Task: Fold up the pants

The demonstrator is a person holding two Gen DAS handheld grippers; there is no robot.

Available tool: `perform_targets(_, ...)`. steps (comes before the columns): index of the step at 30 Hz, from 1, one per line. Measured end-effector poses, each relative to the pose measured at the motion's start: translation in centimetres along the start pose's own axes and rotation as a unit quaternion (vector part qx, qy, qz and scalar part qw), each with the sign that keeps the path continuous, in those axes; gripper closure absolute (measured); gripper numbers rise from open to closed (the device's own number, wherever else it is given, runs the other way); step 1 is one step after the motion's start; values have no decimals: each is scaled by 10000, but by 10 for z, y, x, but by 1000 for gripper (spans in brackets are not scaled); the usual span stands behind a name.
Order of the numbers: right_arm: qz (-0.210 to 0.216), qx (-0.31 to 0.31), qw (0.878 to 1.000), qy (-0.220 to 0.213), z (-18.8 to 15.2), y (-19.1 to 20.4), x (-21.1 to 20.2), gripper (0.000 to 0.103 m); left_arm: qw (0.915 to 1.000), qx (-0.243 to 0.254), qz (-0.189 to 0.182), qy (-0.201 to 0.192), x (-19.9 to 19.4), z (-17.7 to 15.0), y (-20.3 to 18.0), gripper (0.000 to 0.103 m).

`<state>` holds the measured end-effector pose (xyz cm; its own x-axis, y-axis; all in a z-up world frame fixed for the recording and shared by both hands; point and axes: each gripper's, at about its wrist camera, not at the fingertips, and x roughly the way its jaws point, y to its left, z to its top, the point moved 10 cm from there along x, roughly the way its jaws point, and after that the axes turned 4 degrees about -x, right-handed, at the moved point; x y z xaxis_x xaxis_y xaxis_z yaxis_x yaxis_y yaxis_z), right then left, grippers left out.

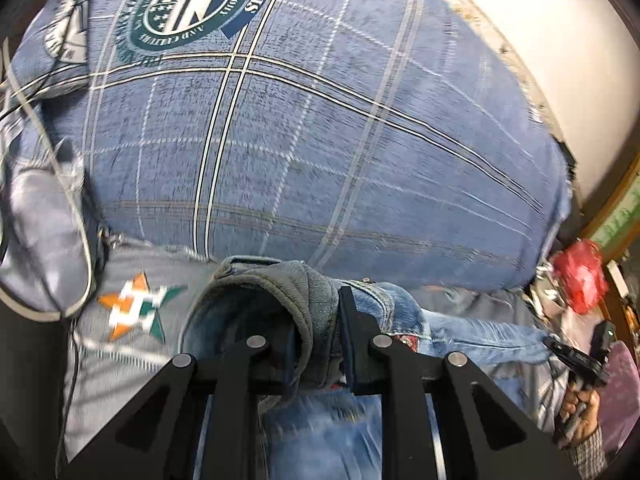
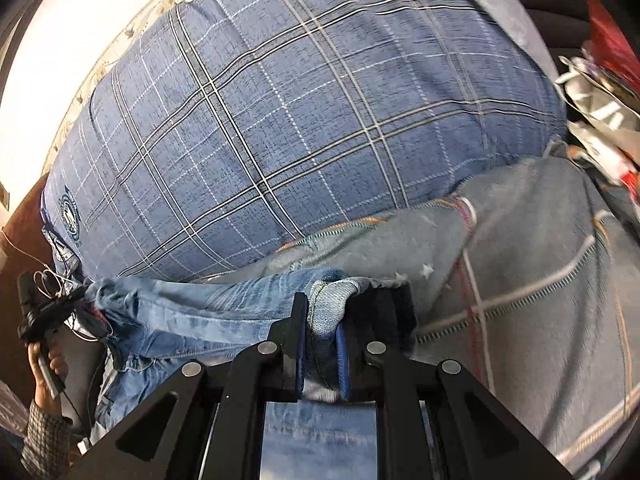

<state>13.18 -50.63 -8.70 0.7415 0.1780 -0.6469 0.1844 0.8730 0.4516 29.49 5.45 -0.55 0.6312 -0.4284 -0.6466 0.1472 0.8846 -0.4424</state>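
Bed covered by a blue plaid blanket (image 2: 304, 120), white wall (image 1: 540, 40) beyond its far edge, grey plaid sheet (image 2: 540, 280) along the near edge. Over that near edge, light-blue denim pants (image 2: 192, 312), stretched taut sideways and lifted off the sheet rather than lying flat. One bunched end pinched in the left gripper (image 1: 316, 336), jaws narrow with a thick roll of denim wedged between them; other end clamped in the right gripper (image 2: 320, 344), jaws likewise narrow on a folded hem or waistband edge, which one hard to tell. From the right wrist view, left hand (image 2: 44, 368) on its handle at the far end of the span. Beyond the pants, a green round crest (image 1: 192, 0) printed on the blanket toward the far left corner, an orange-and-green star (image 1: 136, 308) on the sheet, red clutter (image 1: 580, 276) off the right edge. Judged early to middle: garment gathered and spread between both tools, no finished fold visible; laying down, halving and smoothing likely all left.
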Motion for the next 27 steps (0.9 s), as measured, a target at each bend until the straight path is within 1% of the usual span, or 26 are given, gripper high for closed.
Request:
perform_targets(2, 27, 137, 9999, 24, -13, -5, -11, 90, 9999, 42, -63, 84, -16, -25, -6, 85)
perform_targets(7, 58, 375, 9992, 113, -46, -16, -34, 90, 9997, -71, -193, 138, -48, -74, 12, 85)
perform_targets(9, 65, 431, 9989, 193, -66, -20, -43, 90, 9995, -150, -252, 148, -61, -91, 20, 85)
perform_targets(13, 129, 598, 9975, 358, -106, -27, -54, 90, 9988, -293, -313, 230, -74, -126, 36, 84)
perform_targets(16, 126, 751, 9956, 541, -138, -34, -54, 90, 9986, -311, -191, 393, -75, -156, 47, 84)
perform_targets(20, 70, 887, 9933, 734, -170, -40, -52, 90, 9978, -298, 36, 591, -69, -183, 60, 83)
perform_targets(23, 98, 940, 9925, 770, -180, -44, -54, 90, 9968, -470, 8, 640, -71, -194, 69, 83)
perform_targets(27, 71, 899, 9925, 821, -185, -48, -55, 90, 9969, -432, 92, 659, -75, -200, 70, 83)
